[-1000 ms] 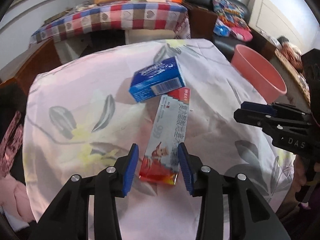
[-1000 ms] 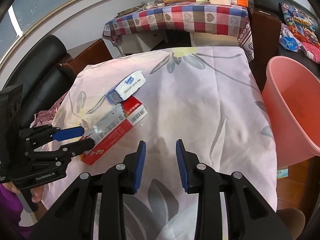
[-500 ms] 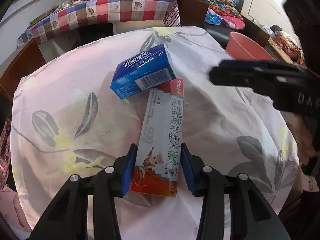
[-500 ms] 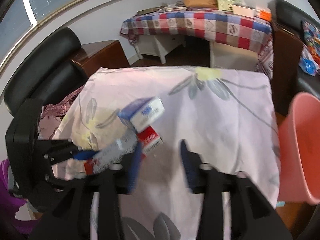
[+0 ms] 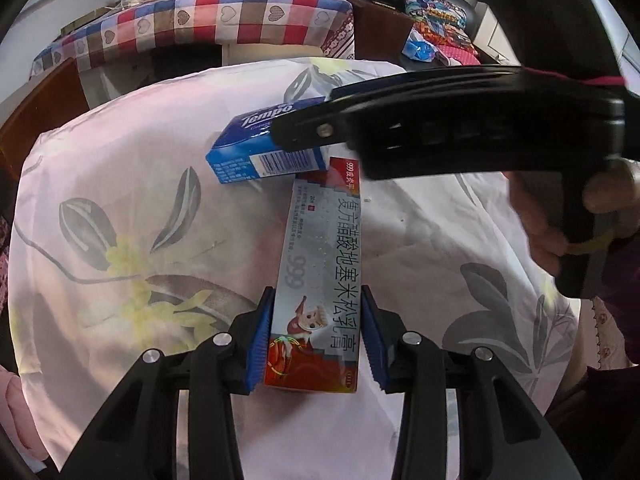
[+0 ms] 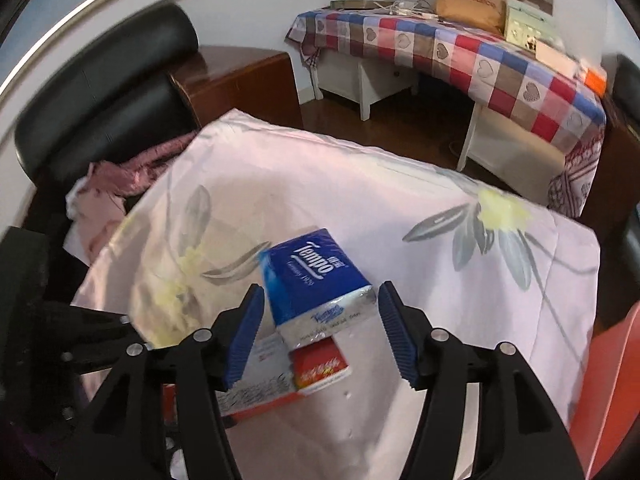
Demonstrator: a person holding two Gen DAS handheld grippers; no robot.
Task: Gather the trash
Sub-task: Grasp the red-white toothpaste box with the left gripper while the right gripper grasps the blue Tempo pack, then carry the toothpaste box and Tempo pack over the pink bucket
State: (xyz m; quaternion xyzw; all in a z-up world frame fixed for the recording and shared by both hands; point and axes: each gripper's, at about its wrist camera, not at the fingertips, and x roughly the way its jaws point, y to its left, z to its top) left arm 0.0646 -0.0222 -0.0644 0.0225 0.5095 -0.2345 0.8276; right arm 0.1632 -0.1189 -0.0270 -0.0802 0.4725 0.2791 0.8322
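A long silver and red ointment box (image 5: 320,276) lies on the floral cloth. My left gripper (image 5: 316,340) has its blue pads against both sides of the box's near end. A blue Tempo tissue pack (image 5: 268,148) lies at the box's far end. In the right wrist view the tissue pack (image 6: 316,280) sits between the wide-open fingers of my right gripper (image 6: 322,336), with gaps on both sides. The ointment box (image 6: 288,376) shows below it. The right gripper (image 5: 400,120) reaches across the left wrist view over the tissue pack.
The cloth-covered table (image 5: 120,184) has a pink bin (image 6: 612,380) at its right edge. A black armchair (image 6: 100,92) with pink clothes stands to the left. A checkered table (image 6: 460,52) with a paper bag stands behind.
My left gripper moved forward and closed its pads onto the ointment box. My right gripper swung left across the table and now straddles the tissue pack.
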